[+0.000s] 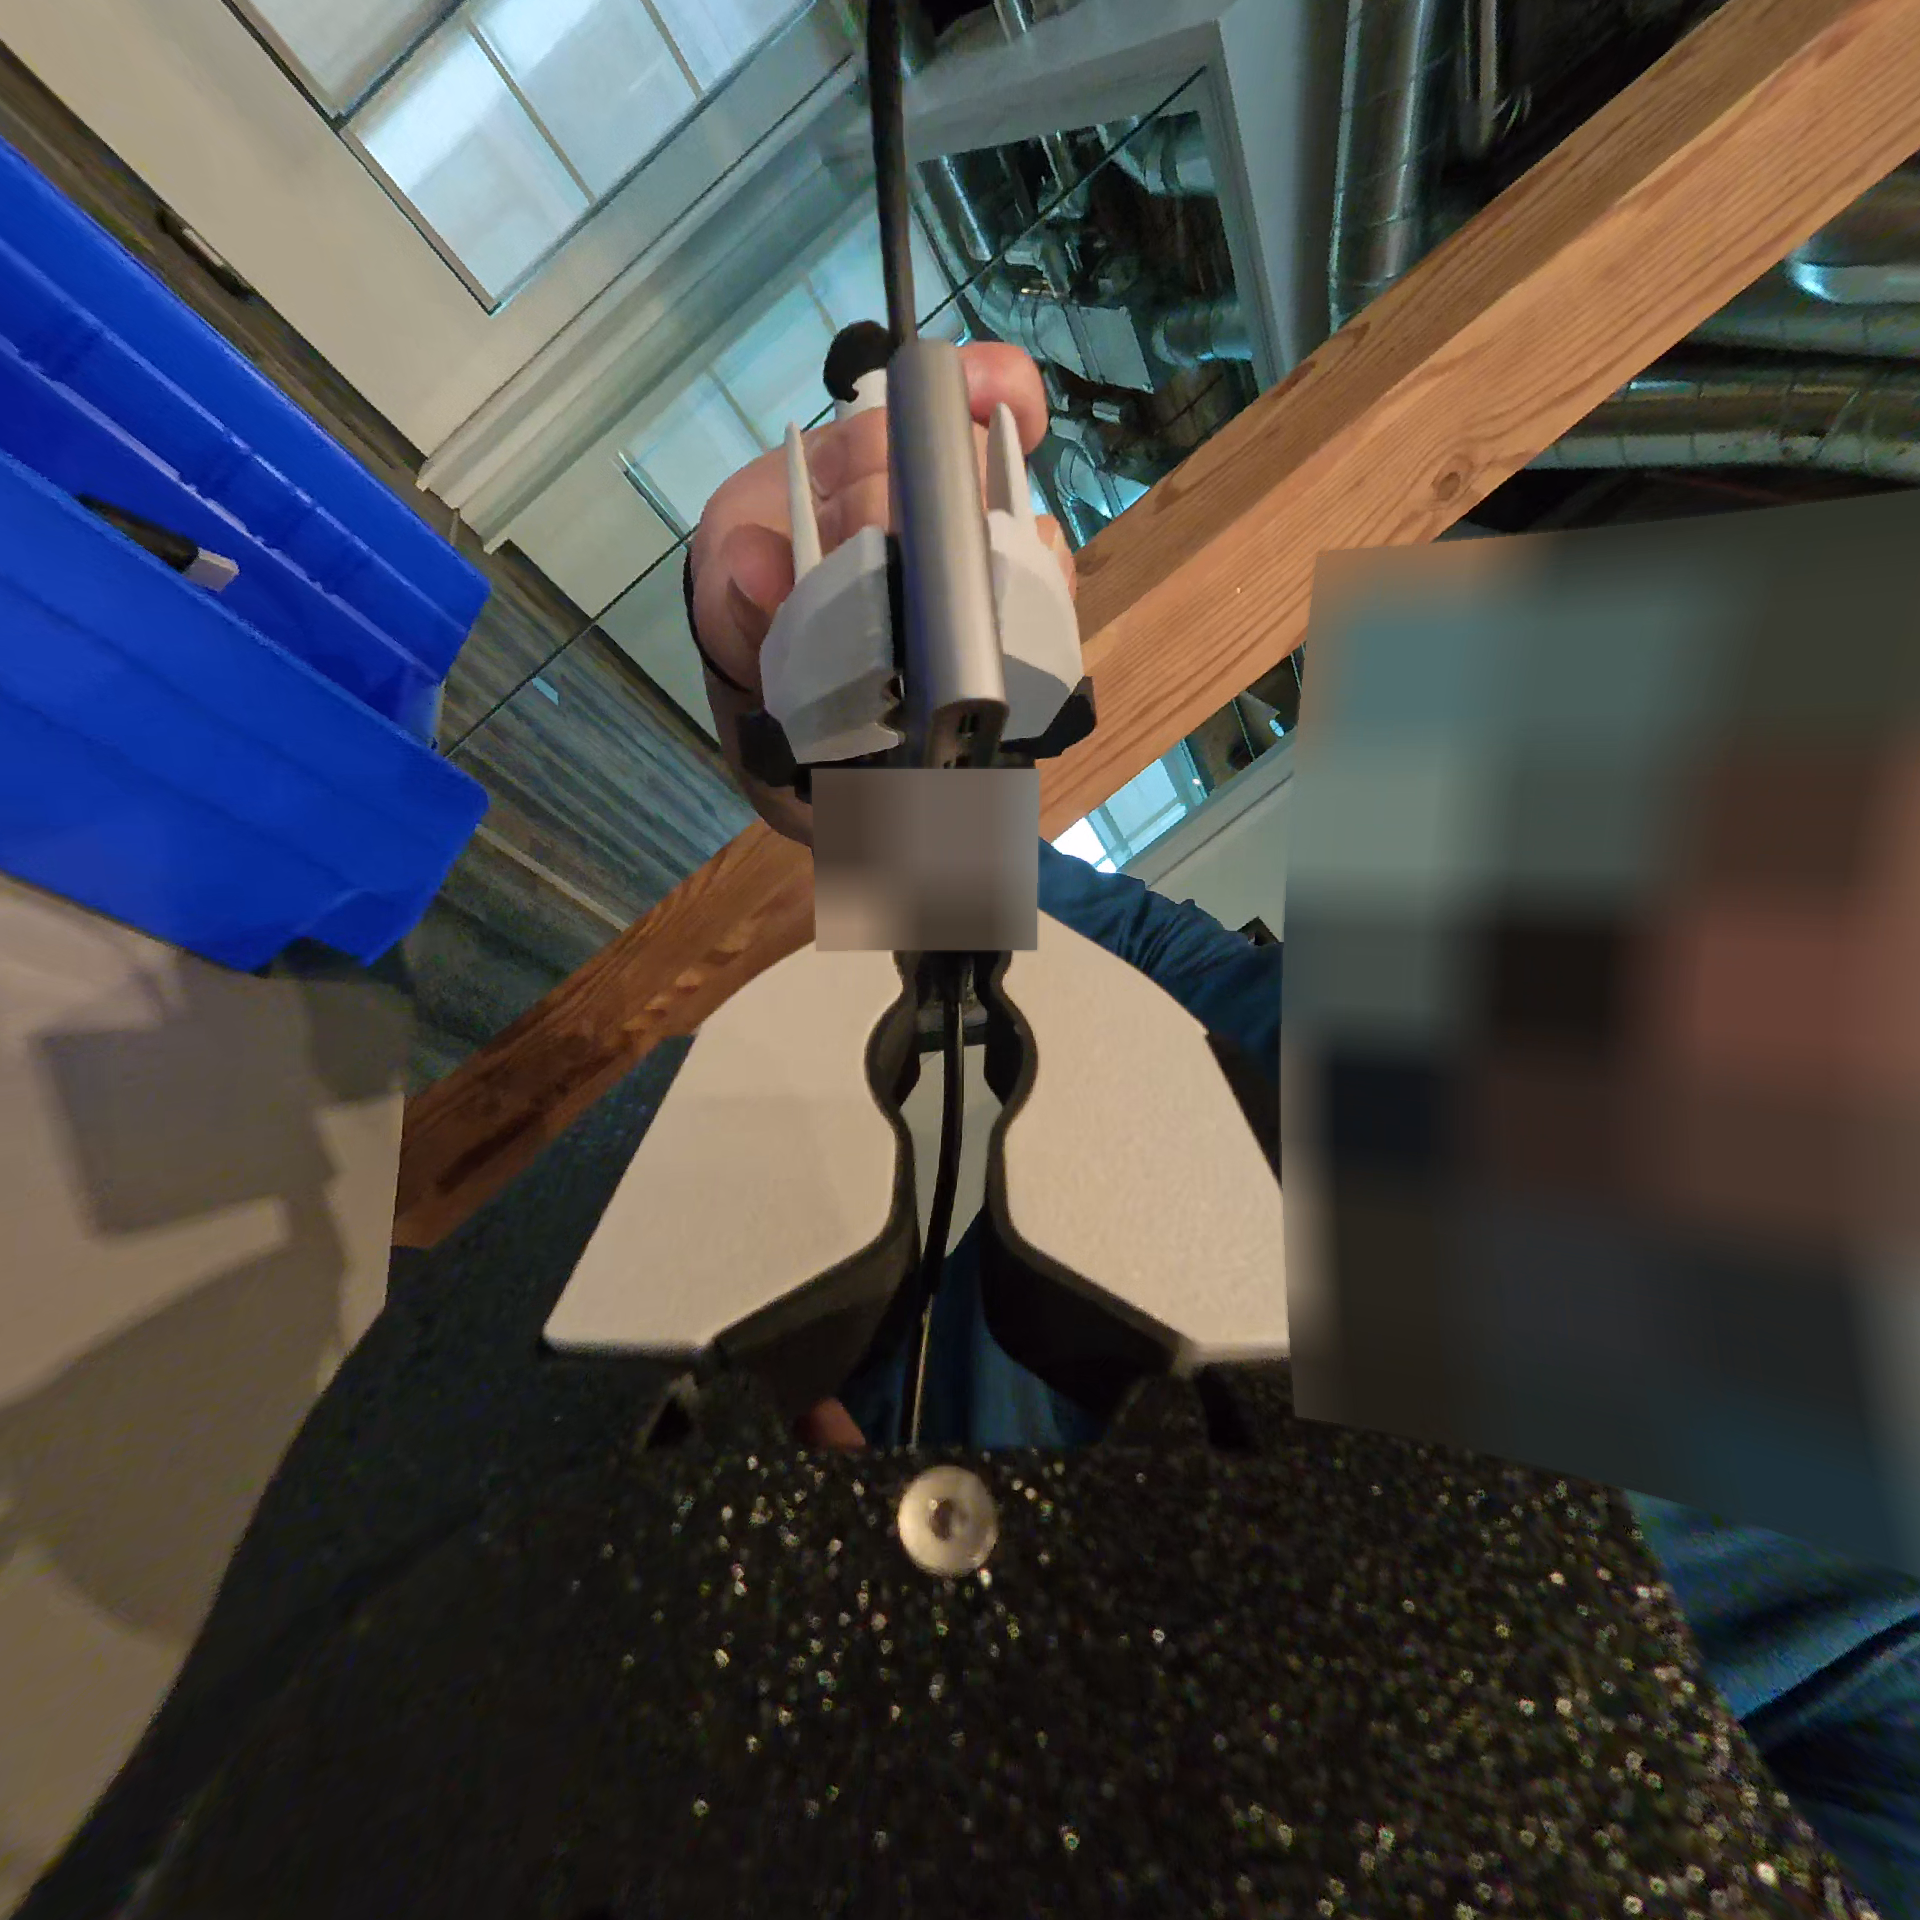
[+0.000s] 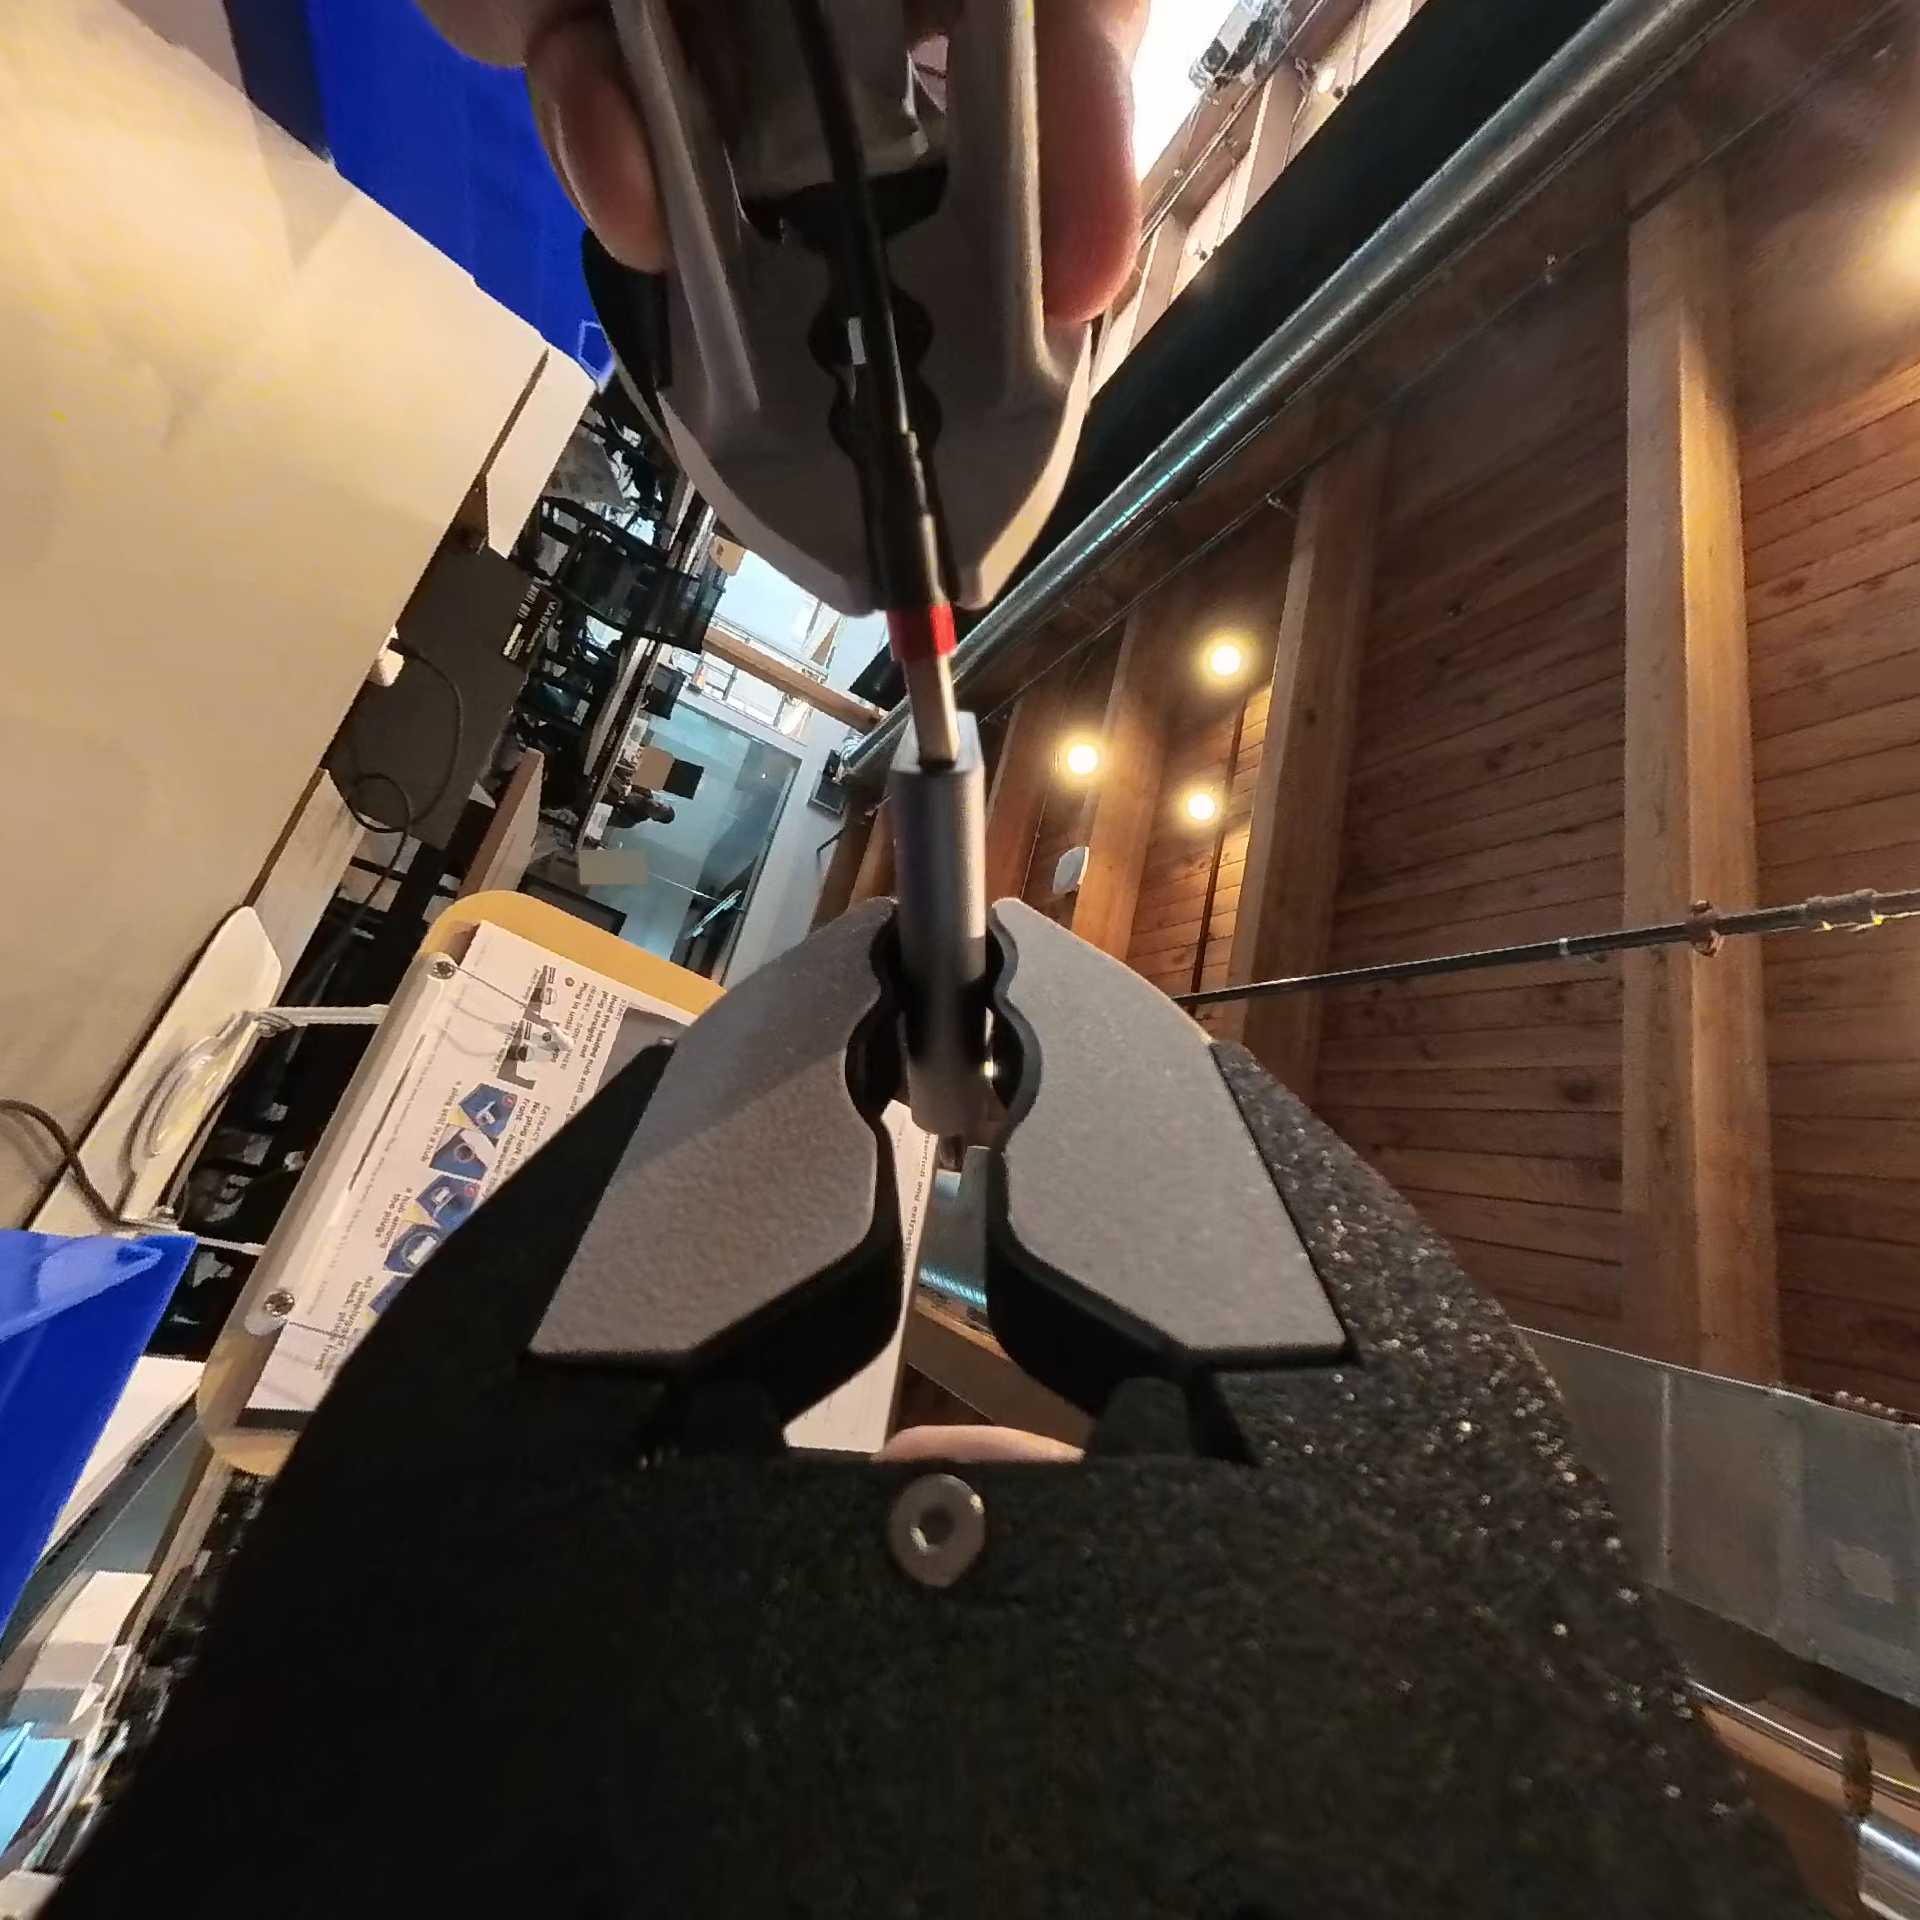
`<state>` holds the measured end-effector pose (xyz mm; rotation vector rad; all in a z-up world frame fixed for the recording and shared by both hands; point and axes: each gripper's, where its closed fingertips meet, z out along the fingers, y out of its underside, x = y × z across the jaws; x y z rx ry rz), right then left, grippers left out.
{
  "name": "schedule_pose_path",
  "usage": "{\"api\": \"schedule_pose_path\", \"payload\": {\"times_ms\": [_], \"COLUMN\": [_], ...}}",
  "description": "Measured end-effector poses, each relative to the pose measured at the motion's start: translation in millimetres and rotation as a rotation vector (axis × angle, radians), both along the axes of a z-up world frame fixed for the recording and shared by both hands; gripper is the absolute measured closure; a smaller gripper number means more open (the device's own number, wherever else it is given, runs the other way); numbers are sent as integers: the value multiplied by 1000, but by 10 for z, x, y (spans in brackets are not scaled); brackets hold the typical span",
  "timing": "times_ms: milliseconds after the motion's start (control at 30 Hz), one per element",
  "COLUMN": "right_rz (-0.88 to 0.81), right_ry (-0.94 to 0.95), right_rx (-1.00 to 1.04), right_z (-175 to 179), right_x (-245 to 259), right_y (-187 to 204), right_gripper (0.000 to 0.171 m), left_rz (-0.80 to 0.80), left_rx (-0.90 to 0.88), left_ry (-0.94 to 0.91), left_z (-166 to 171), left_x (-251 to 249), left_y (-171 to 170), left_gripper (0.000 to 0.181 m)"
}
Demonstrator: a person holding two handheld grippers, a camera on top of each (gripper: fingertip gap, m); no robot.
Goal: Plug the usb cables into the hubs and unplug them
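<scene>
- Right gripper (image 2: 940, 1023) is closed round the slim grey metal usb hub (image 2: 940, 914), which sits in the notch between the fingers. That keeps the stick from twisting and gives it something to push or pull against.
- The hub points fwd, out of the right gripper & toward the left one, so its end port faces the incoming plug.
- Left gripper (image 1: 940, 1023) is nearly closed on the thin black usb cable (image 1: 940, 1122), just behind the plug. A grip that close keeps the plug stiff and in line w/ the port.
- In the right wrist view, the plug w/ a red band (image 2: 923, 636) has its silver tip at or just inside the hub's end. How deep it is seated I can't tell.
- In the left wrist view a mosaic patch covers the joint, so there's no check from that side.
- Both tools are held up in the air, facing each other on one axis, well clear of any tabletop. Prob. so force runs straight along the plug w/o bending it.
- The hub's own black lead (image 1: 891, 156) runs off the far end, out of the way.
- A blue plastic bin (image 1: 208, 623) sits at the left w/ a spare black-and-silver usb plug (image 1: 177, 549) resting on it, likely parked there for another go.
- Step, judged: either insertion or pull-out, can't say which.
</scene>
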<state>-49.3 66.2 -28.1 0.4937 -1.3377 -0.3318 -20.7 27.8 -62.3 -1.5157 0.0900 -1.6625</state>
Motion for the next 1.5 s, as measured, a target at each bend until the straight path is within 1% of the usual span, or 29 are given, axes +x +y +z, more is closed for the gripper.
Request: {"api": "schedule_pose_path", "payload": {"times_ms": [200, 500, 733, 1167, 1367, 1500], "right_rz": [3, -24, -67, -192, -198, -198], "right_ry": [-11, -9, -14, 88, 93, 74], "right_rx": [2, -25, -30, -146, -173, -183], "right_z": [-63, -81, -105, -28, 7, -26], "right_x": [1, -24, -49, -216, -254, -270], "right_y": [-8, 3, 76, 273, 248, 273], "right_gripper": [160, 160, 160, 160, 161, 160], "left_rz": [13, 41, 111, 328, 344, 368], "left_rx": [-13, -32, -45, -73, -57, -54], "left_ry": [-22, 0, 5, -155, -191, -191], "left_z": [-46, -56, -63, 36, 72, 55], "left_x": [9, 59, -6, -174, -104, -157], "left_y": [22, 48, 112, 270, 292, 293], "left_gripper": [176, 176, 176, 176, 176, 176]}}
